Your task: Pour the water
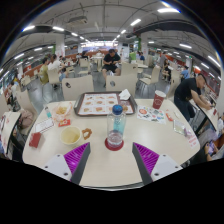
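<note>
While nothing is held: fingers [112, 160] spread apart, empty, aimed at the bottle.
Bottle [117, 124]: mid-table [110, 170], just beyond the fingers, centred for a straight reach.
Axis: upright, cap up, on a red coaster, apparently.
Red cup [158, 98]: far right, likely the pour target.
Tray [101, 103]: far side, behind the bottle.

Pale table [115, 165], water bottle [116, 124], tray [101, 103], red cup [159, 98]
</note>
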`<state>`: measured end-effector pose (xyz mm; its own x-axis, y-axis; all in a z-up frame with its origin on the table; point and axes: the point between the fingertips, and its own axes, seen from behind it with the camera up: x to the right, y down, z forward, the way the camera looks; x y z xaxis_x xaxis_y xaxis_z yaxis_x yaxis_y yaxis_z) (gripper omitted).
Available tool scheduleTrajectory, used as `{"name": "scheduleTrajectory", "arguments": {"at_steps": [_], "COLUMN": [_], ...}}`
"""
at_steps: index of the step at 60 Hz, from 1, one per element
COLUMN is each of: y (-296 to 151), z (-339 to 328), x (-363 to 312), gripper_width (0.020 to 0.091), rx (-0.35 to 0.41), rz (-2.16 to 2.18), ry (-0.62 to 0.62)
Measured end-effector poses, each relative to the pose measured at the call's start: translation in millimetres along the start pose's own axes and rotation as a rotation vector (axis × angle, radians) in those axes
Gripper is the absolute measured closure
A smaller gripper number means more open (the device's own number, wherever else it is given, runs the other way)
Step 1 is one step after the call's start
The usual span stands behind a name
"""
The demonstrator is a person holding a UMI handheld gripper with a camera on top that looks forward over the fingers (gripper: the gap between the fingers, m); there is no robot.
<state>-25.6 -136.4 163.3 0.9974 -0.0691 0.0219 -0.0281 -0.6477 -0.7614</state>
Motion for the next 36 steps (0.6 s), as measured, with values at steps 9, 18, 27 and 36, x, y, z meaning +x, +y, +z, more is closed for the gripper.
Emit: {"name": "scheduleTrajectory", "arguments": {"at_steps": [9, 18, 27, 36], "y": [0.9, 10.3, 13.8, 11.6], "z": [-35.0, -46.4, -49.8, -51.4], "x": [-6.2, -4.3, -8.3, -10.8], "gripper_width": [0.0255, 0.0256, 0.0255, 0.0251], "rx": [0.002, -0.004, 0.002, 0.013], "rz": [-0.016, -0.03, -0.035, -0.049], "ry": [0.0, 0.017, 0.011, 0.006]}}
